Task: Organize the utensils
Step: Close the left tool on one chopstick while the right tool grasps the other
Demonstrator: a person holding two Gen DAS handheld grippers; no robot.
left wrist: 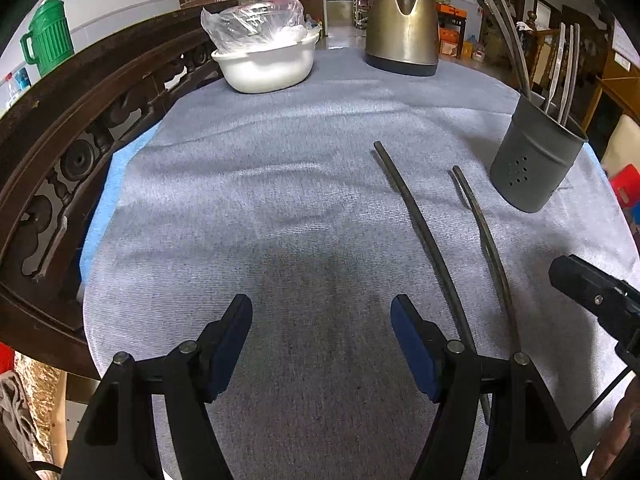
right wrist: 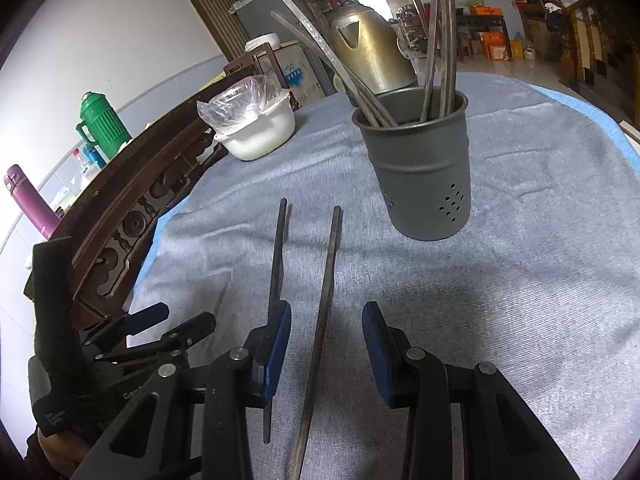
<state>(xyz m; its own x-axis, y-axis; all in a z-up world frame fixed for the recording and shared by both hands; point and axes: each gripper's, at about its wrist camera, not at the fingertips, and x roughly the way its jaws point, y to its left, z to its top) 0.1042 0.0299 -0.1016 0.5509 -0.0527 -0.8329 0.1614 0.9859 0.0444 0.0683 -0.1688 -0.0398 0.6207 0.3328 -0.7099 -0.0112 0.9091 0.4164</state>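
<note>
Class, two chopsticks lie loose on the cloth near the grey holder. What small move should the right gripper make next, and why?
Probably close the right gripper on the chopstick lying between its open jaws. The pads do not yet press it, and the grey holder with the other chopsticks stands just ahead.

I see a grey ribbed cloth (left wrist: 280,208), matt and slightly fuzzy, covering the table. The two loose chopsticks (right wrist: 328,280) look like dull dark metal. The holder (right wrist: 424,168) is matt grey metal; the kettle (left wrist: 402,24) brushed, brassy steel. My gripper pads (right wrist: 276,352) look like blue foam.
</note>
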